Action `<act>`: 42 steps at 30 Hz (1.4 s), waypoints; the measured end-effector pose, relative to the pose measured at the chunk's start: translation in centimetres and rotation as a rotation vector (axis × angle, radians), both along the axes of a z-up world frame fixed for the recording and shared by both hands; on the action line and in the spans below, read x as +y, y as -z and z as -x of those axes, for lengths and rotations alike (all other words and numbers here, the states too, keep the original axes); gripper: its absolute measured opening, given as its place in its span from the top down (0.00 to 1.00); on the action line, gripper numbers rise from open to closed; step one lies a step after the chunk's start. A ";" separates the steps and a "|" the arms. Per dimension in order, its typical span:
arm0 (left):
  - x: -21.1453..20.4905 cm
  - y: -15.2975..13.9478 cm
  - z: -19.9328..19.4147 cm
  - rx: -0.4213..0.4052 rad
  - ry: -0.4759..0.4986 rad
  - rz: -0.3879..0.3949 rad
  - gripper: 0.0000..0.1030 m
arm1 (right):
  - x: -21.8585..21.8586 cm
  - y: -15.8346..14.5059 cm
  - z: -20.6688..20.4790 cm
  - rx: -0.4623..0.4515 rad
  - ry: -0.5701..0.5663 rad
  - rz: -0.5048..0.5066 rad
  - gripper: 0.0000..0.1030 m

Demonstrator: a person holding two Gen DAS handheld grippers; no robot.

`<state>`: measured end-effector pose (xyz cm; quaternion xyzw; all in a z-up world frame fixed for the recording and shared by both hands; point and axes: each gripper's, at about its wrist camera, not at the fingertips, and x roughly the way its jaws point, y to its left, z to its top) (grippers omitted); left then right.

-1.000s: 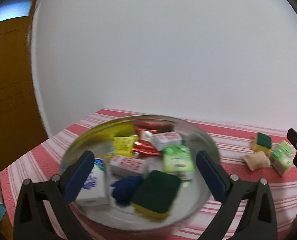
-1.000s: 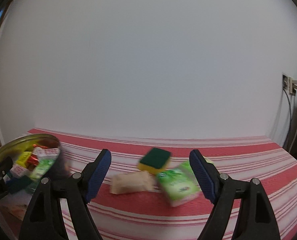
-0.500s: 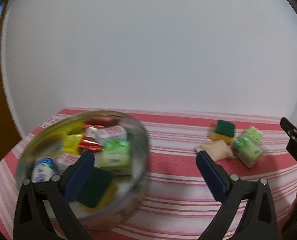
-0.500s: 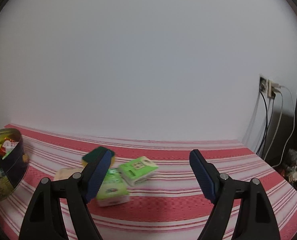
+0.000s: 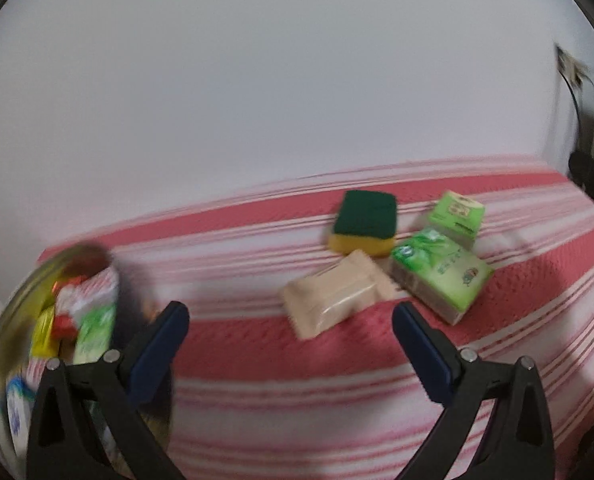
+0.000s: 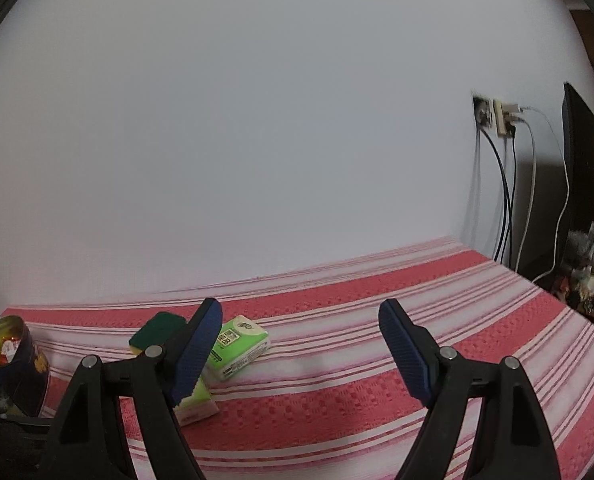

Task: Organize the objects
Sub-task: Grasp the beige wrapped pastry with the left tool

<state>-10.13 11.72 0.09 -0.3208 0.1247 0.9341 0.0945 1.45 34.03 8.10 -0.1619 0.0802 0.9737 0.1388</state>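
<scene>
Red-striped cloth (image 5: 337, 364) fills our lower frames, a beige packet (image 5: 333, 294) at centre. Our left gripper (image 5: 289, 330) and right gripper (image 6: 301, 322) both gape, released, grasping nothing.

The round tin (image 5: 1, 344), left of the left claw's near finger, is smeared by blur and cut off by the picture's edge; its packets (image 5: 93, 320) cannot be read. In the right wrist view, the claw's left finger covers most of a green pack (image 6: 197, 404) and part of the sponge (image 6: 157, 330).
</scene>
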 end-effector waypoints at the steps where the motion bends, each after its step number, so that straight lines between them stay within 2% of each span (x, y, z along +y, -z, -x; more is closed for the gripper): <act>1: 0.5 0.2 0.4 -0.006 0.022 0.016 0.00 | 0.0 0.1 0.3 -0.005 0.000 0.009 0.20; 7: 2.4 1.6 2.9 -0.064 0.129 0.099 0.00 | 1.3 0.7 0.8 -0.012 0.006 0.072 0.20; 10: 2.3 2.5 4.9 -0.143 0.109 0.105 0.00 | 1.7 0.7 0.8 -0.013 0.016 0.091 0.20; 11: 2.2 2.9 5.6 -0.185 0.104 0.093 0.00 | 1.8 0.7 0.8 -0.015 0.018 0.097 0.20; 13: 1.2 2.8 6.9 -0.234 0.069 0.004 0.00 | 1.8 0.9 0.7 -0.018 0.019 0.107 0.20; 15: 0.8 3.4 7.7 -0.289 0.059 -0.029 0.00 | 1.8 0.9 0.8 -0.023 0.015 0.116 0.20; 16: 0.3 3.4 8.0 -0.315 0.058 -0.081 0.00 | 1.7 0.9 0.9 -0.026 0.012 0.116 0.20; 34: 0.2 1.8 6.4 -0.310 0.073 -0.073 0.00 | 1.2 1.9 1.8 -0.078 -0.006 0.132 0.20; 37: 0.3 1.2 5.9 -0.293 0.121 -0.088 0.17 | 1.0 1.9 1.8 -0.081 -0.010 0.127 0.20; 39: 0.6 0.7 5.2 -0.282 0.154 -0.092 0.34 | 1.0 1.9 1.8 -0.084 -0.010 0.126 0.20; 42: 0.5 0.1 4.4 -0.276 0.180 -0.099 0.46 | 1.1 2.0 1.9 -0.086 -0.012 0.138 0.20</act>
